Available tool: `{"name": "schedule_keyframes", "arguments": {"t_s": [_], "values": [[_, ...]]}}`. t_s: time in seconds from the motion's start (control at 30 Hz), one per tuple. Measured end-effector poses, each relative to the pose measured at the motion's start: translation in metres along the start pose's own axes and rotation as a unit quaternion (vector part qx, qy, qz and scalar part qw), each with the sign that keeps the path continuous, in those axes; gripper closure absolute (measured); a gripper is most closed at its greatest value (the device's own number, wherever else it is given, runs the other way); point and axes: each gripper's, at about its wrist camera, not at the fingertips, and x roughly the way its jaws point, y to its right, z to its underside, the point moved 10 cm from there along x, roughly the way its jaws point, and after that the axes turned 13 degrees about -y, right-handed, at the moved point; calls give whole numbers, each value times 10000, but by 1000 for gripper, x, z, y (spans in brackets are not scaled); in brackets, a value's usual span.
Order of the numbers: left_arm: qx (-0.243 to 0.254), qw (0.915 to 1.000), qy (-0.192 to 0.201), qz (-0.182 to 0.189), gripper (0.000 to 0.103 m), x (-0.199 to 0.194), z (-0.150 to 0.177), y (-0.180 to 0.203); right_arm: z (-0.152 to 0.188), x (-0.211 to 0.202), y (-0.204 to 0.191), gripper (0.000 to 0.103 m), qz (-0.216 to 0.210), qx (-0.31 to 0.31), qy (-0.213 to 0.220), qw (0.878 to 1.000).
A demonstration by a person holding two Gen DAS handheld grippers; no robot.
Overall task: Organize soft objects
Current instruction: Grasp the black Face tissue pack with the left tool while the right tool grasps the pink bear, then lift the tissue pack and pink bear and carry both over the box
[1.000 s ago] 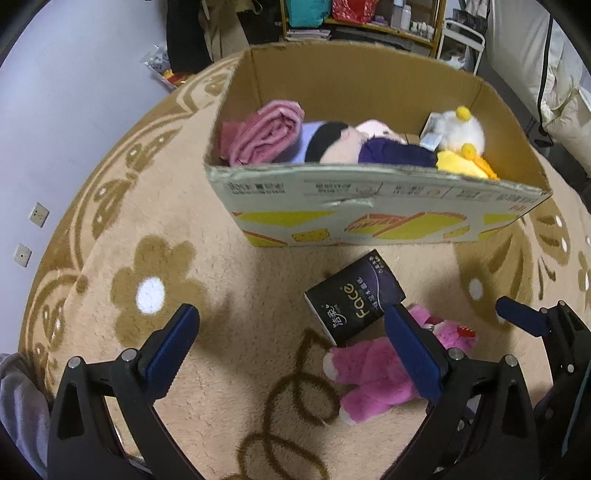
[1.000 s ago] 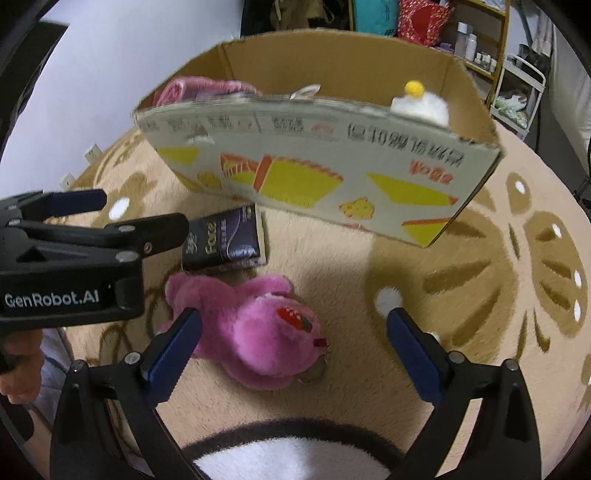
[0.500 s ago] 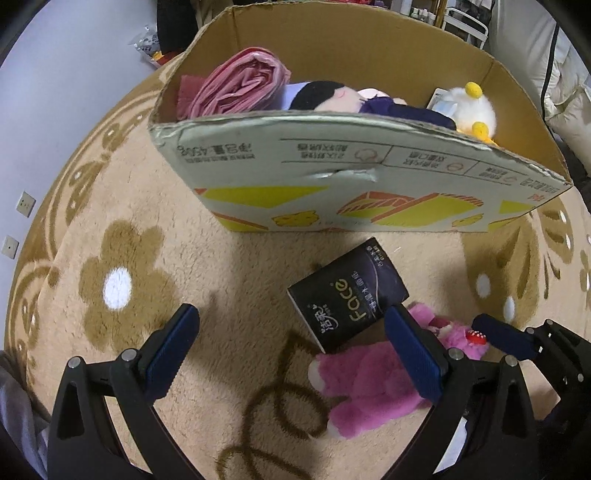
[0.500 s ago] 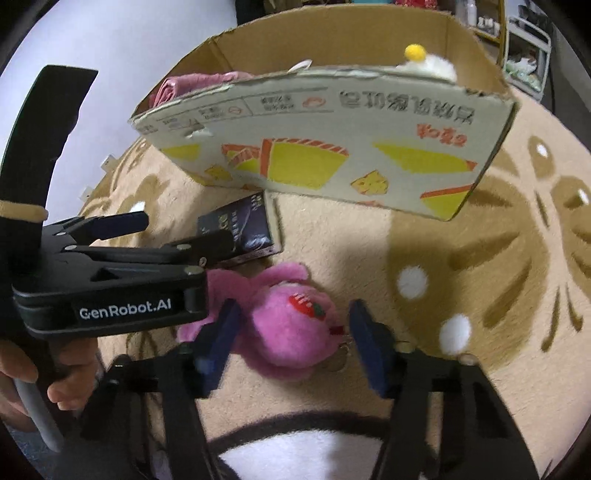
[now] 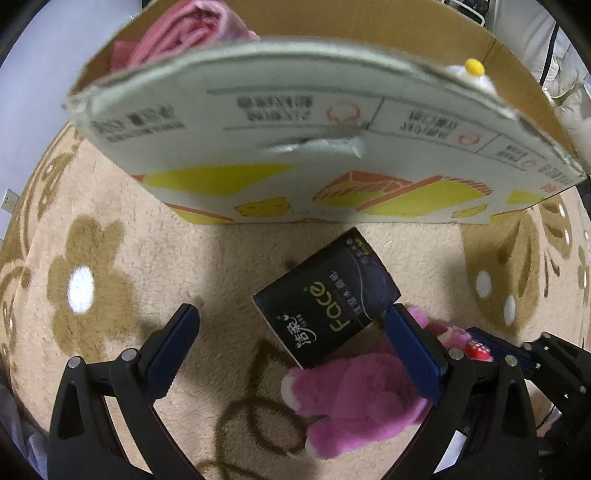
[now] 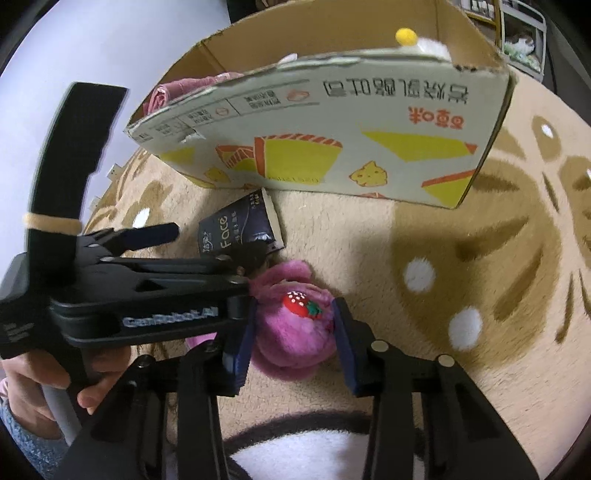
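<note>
A pink plush bear [image 6: 295,325] with a strawberry patch lies on the beige rug; it also shows in the left wrist view [image 5: 354,398]. My right gripper [image 6: 293,332] is shut on its head. A black tissue pack [image 5: 327,299] lies just beyond the bear, also in the right wrist view [image 6: 238,230]. My left gripper [image 5: 291,347] is open and low over the rug, straddling the near end of the pack. The cardboard box [image 5: 332,155] stands behind, holding a pink towel [image 5: 184,40] and a white plush [image 5: 469,77].
The box's front wall [image 6: 332,147] stands close ahead of both grippers. The left gripper's body [image 6: 129,291] crosses the left of the right wrist view, next to the bear. A white wall with sockets [image 5: 9,201] is at the left. Shelves [image 6: 517,33] stand behind the box.
Both grippers have moved down and forward toward the box. The right gripper has closed from wide open onto the pink bear's head. The left gripper stays open.
</note>
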Motion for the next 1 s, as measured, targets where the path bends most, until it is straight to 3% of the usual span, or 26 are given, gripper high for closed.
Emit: {"name": "schedule_keyframes", "arguments": {"t_s": [0.17,0.57,0.73,0.8,0.87,1.0], "values": [[-44,9999,4,-167,4,9,-9,1,-2,-4,-1,61,134,-67,34,9999],[-239,9993,210,-186,4,18,-30,2,-3,2,-10,61,312,-158,20,9994],[-199,9990,336,-218,23,11,-17,0,-5,-1,-6,61,421,-164,152,9989],[-235,9986,408,-234,44,4,-9,3,-6,-4,-5,62,492,-190,214,9984],[-268,9979,434,-403,49,2,-4,-1,-7,-6,-2,62,553,-164,273,9980],[-432,9976,492,-228,52,-3,-1,-5,-10,-13,6,62,683,-66,428,9967]]}}
